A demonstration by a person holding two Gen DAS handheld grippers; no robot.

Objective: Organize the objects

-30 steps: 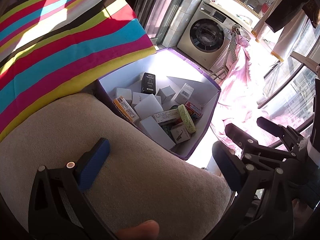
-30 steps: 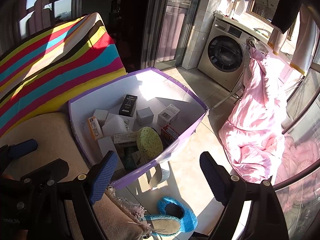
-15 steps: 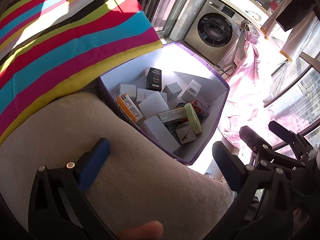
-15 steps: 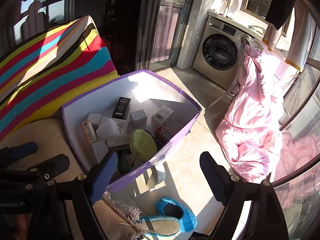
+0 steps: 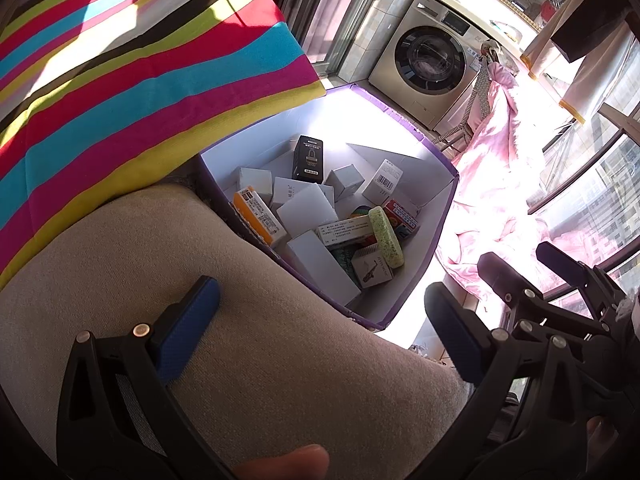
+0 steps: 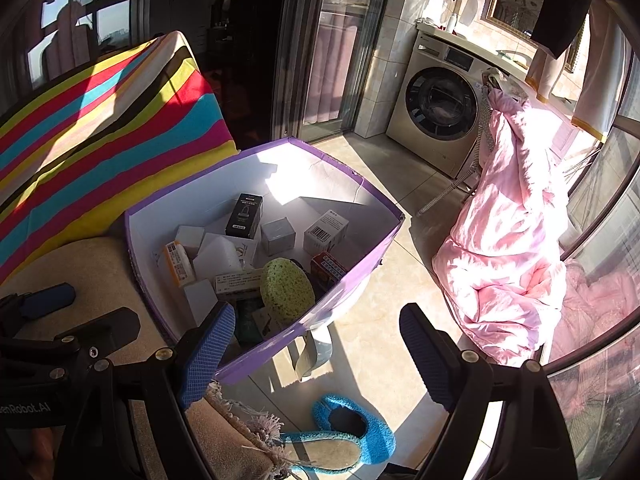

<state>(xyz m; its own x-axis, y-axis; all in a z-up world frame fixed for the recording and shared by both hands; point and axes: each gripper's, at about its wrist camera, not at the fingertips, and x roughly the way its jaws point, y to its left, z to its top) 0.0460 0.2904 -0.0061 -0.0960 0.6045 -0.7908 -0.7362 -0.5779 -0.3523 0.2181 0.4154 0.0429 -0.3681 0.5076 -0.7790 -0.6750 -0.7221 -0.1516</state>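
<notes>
Both angled steeply down, side by side — left gripper [image 5: 320,316] over beige cushion [image 5: 200,320], right gripper [image 6: 316,340] above purple box [image 6: 352,276] of small cartons; jaws wide apart, holding nothing.

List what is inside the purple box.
The purple box holds a black carton, several white cartons, an orange-and-white carton, a red carton and a green sponge. Anything beneath them is covered.

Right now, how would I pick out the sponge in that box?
Find the purple box beside the beige cushion, full of small cartons. The sponge leans near the box's front wall. It is the only rounded, porous, yellow-green piece among the cartons.
</notes>
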